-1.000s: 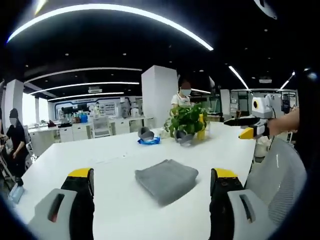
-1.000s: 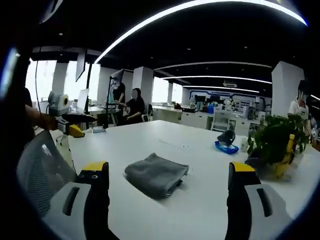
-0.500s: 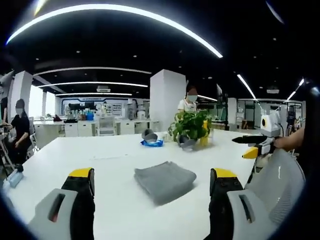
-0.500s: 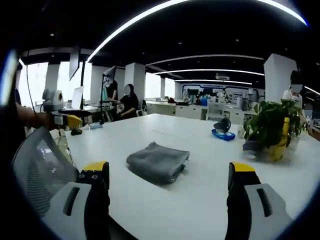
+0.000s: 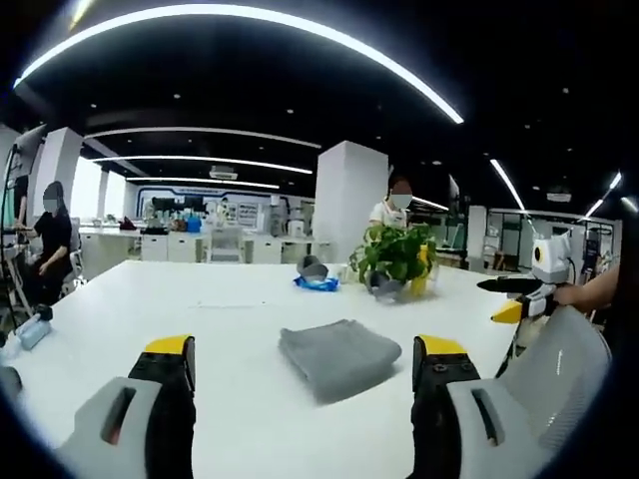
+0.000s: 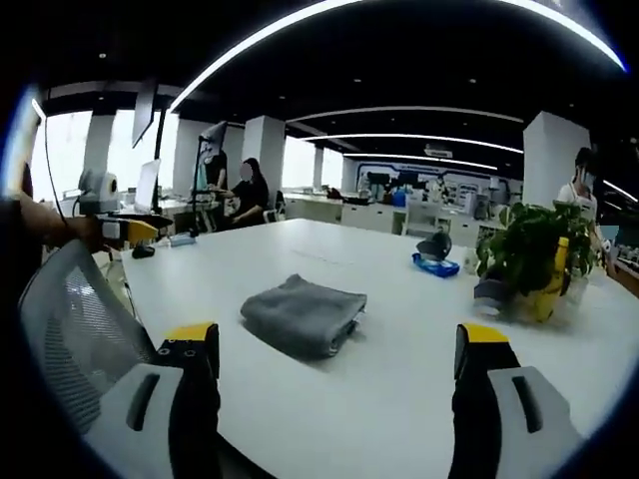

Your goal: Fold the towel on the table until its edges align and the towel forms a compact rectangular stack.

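A grey towel lies folded into a compact stack on the white table; it is also in the right gripper view. My left gripper is open, held back from the towel with nothing between its jaws. My right gripper is open too, short of the towel and empty. The right gripper shows at the right edge of the left gripper view, the left gripper at the left edge of the right gripper view, each held by a hand.
A potted plant with a yellow item and a blue-and-grey object stand at the table's far side. A mesh office chair is by the near edge. People stand or sit in the office behind.
Both views have shifted slightly as the hands moved; the towel lies as before and both grippers stay open.
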`<state>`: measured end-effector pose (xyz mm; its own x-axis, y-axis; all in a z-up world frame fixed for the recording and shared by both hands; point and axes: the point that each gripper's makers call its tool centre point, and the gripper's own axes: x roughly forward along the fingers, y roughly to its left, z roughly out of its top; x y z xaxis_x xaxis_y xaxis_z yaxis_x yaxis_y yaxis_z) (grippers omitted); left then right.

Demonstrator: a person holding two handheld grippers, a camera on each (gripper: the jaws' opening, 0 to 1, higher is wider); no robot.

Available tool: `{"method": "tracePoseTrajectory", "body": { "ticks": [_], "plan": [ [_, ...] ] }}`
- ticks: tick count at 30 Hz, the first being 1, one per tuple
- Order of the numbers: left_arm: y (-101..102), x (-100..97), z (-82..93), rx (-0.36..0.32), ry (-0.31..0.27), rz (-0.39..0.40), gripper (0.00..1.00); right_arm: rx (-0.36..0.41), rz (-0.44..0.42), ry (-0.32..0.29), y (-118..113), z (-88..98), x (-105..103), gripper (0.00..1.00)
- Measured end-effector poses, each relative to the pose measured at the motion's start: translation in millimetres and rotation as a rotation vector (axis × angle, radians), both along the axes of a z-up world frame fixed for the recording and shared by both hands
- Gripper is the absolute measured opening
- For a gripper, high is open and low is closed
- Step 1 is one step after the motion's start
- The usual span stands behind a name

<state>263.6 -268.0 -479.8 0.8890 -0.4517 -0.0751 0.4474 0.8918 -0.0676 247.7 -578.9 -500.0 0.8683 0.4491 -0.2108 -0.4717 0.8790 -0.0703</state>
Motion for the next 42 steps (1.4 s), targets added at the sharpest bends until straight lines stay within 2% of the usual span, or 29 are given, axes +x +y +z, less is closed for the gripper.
{"method": "tracePoseTrajectory", "body": {
  "ticks": [6, 8, 9, 11, 12, 15, 17, 20, 24, 27, 28, 30, 31, 34, 36, 38, 39, 41, 42],
  "plan": [
    [-3.0, -0.7, -2.1, 0.006, 0.008, -0.013, 0.91, -0.019, -0.005, 0.013, -1.4, -4.2, -0.6, 0.99],
    [-4.4, -0.2, -8.9, 0.021, 0.038, -0.022, 0.91, -0.024, -0.01, 0.011, -2.3, -3.8, 0.1, 0.99],
    [-4.2, -0.1, -14.8, 0.046, 0.057, -0.026, 0.91, -0.023, -0.013, 0.009, -2.8, -3.5, 0.2, 0.99],
    [-1.6, -2.8, -34.1, 0.142, 0.133, -0.032, 0.88, -0.022, -0.024, 0.01, -5.2, -3.6, 0.5, 0.98],
    [-4.5, -4.1, -37.1, 0.154, 0.145, -0.054, 0.86, -0.023, -0.043, 0.014, -9.2, -4.3, 1.2, 0.98],
    [-14.5, -5.7, -29.0, 0.128, 0.11, -0.096, 0.84, -0.023, -0.059, 0.02, -12.4, -5.1, 2.3, 0.97],
    [-17.9, -8.5, -26.1, 0.143, 0.087, -0.112, 0.86, -0.026, -0.069, 0.018, -14.3, -5.2, 2.5, 0.97],
    [-18.2, -11.6, -24.2, 0.146, 0.081, -0.108, 0.92, -0.054, -0.086, 0.045, -18.2, -11.6, 2.2, 0.96],
    [-30.1, -22.6, -6.0, 0.104, 0.022, -0.155, 0.94, -0.051, -0.098, 0.04, -20.4, -10.3, 1.1, 0.96],
    [-31.4, -27.5, -4.4, 0.112, 0.02, -0.171, 0.99, -0.034, -0.112, 0.043, -23.4, -10.1, 2.4, 0.95],
    [-32.7, -30.3, -4.1, 0.055, 0.026, -0.173, 0.99, -0.026, -0.115, 0.044, -24.1, -10.0, 2.9, 0.95],
    [-32.4, -35.5, -11.6, -0.034, 0.094, -0.163, 0.98, -0.03, -0.12, 0.049, -25.3, -11.0, 2.3, 0.94],
    [-32.1, -37.1, -15.9, -0.043, 0.118, -0.16, 0.98, -0.034, -0.12, 0.051, -25.3, -11.6, 2.1, 0.93],
    [-34.0, -35.4, -17.5, 0.016, 0.105, -0.175, 0.98, -0.058, -0.112, 0.059, -24.5, -13.7, 2.2, 0.91],
    [-39.8, -32.0, -11.8, 0.038, 0.094, -0.202, 0.98, -0.063, -0.106, 0.061, -23.7, -13.8, 1.7, 0.9],
    [-46.1, -23.6, -0.6, 0.011, 0.077, -0.221, 0.98, -0.019, -0.074, 0.038, -15.5, -6.8, 1.6, 0.9],
    [-50.8, -19.2, 6.5, -0.05, 0.075, -0.222, 0.98, -0.024, -0.073, 0.036, -15.6, -6.3, 1.2, 0.9],
    [-45.5, -11.5, 0.0, -0.116, 0.111, -0.151, 0.98, -0.051, -0.074, 0.01, -15.9, -2.5, 0.7, 0.9],
    [-40.8, -12.5, -8.6, -0.076, 0.131, -0.132, 0.97, -0.059, -0.072, -0.006, -15.1, -0.5, 0.9, 0.91]
  ]
}}
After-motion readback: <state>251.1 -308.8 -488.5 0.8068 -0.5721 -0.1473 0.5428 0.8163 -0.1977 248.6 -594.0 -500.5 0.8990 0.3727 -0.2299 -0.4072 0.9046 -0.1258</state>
